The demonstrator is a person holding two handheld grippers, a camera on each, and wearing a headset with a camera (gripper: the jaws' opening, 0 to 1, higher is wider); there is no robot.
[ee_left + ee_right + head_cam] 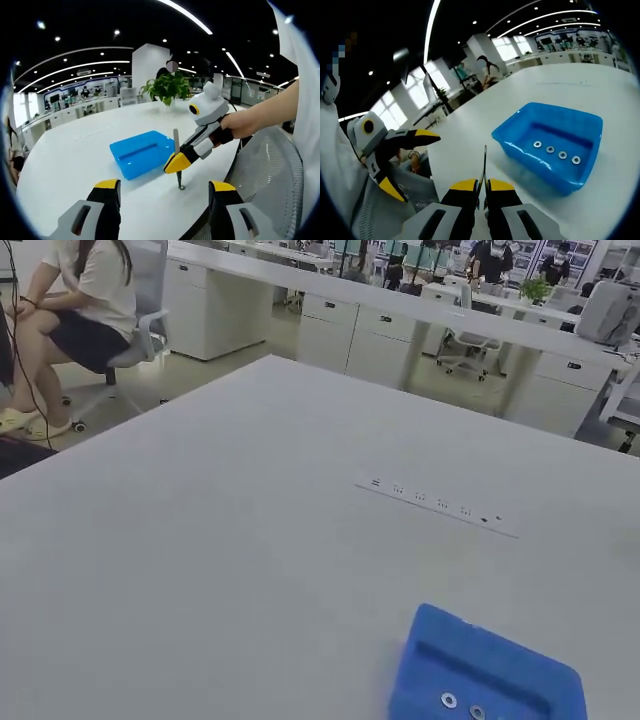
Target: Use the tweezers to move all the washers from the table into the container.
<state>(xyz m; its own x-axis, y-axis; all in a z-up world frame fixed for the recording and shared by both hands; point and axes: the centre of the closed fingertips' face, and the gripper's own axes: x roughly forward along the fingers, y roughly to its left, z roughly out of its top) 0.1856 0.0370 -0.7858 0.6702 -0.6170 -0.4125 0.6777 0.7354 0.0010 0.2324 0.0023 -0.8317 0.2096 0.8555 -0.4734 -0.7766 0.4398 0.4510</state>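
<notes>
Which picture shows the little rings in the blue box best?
The right gripper view: it looks down into the blue container and shows four washers in a row. The head view catches two at its bottom edge. In the left gripper view they are too small to tell.

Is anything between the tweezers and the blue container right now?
Nothing visible. In the right gripper view, bare table lies between the tweezers and the container. The left hand-held gripper hangs open off to the side, clear of that path.
</notes>
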